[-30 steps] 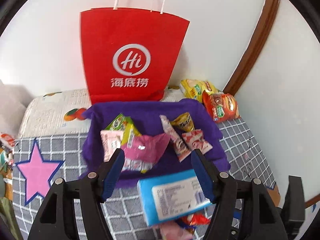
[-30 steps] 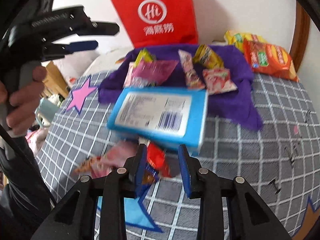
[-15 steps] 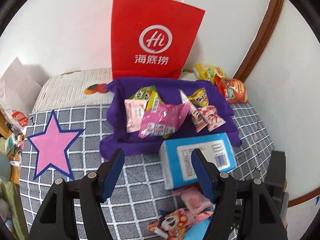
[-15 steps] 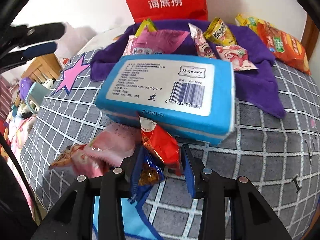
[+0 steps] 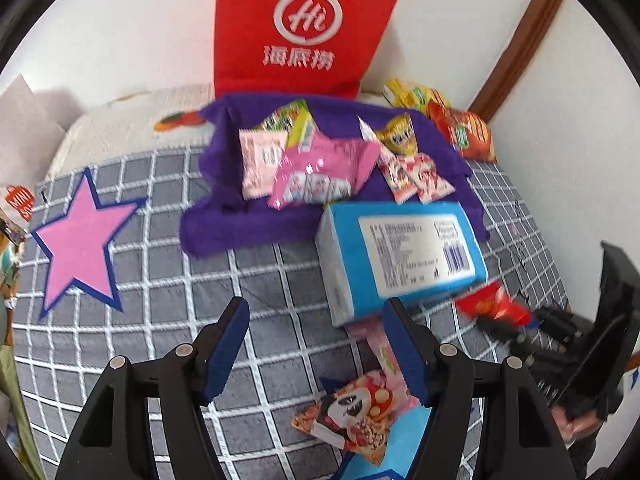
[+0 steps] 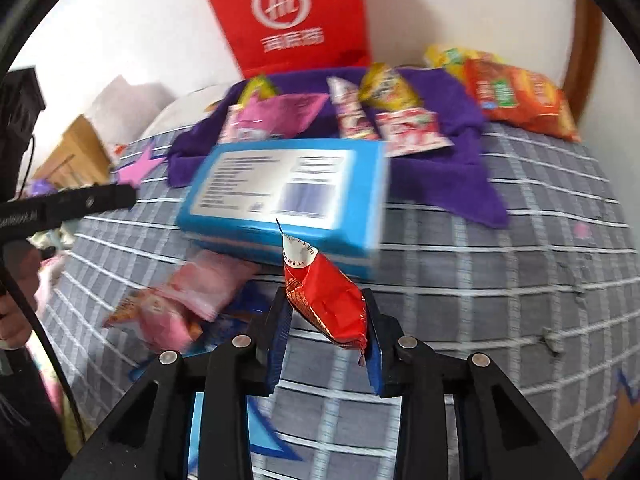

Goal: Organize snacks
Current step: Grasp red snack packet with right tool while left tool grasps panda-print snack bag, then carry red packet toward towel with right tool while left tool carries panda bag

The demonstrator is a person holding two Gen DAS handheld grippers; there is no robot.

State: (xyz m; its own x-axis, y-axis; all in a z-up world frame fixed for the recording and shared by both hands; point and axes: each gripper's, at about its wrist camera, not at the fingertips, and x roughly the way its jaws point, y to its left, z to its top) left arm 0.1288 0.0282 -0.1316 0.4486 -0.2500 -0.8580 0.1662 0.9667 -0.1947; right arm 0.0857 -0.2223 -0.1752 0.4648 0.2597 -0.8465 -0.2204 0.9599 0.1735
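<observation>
My right gripper point(image 6: 325, 326) has just closed on a crinkled red snack packet point(image 6: 325, 305), near the blue box point(image 6: 288, 196). My left gripper point(image 5: 316, 346) is open over bare checked blanket point(image 5: 168, 280).

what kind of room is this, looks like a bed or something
Most likely a bedroom at home: the snacks lie on a soft grid-patterned quilt with a pink star, a purple cloth spread over it, a red paper shopping bag against the white wall.

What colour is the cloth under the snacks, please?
Purple, clearest in the left wrist view.
</observation>
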